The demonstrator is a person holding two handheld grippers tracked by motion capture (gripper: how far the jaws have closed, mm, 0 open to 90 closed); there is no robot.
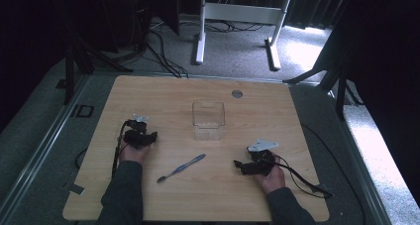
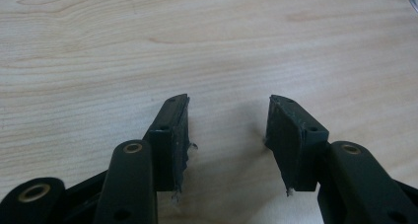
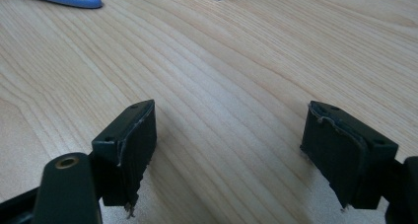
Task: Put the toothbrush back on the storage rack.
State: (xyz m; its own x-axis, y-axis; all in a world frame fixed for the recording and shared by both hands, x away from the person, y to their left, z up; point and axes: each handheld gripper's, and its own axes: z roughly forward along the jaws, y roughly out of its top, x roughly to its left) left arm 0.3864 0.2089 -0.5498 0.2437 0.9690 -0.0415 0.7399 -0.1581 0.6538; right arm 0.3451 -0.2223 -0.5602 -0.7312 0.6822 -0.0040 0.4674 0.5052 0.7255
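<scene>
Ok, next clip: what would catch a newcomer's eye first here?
Probably the blue toothbrush lying aslant on the wooden table, between the two hands and nearer the person. Behind it, mid-table, stands a clear box, apparently empty. The left gripper and right gripper rest low at either side, jaws open with nothing between them.

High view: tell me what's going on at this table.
A person rests a claw in each hand on the wooden table. The left claw and right claw both stand open and hold nothing. A blue toothbrush lies between them, untouched, with a clear plastic container beyond it.
</scene>
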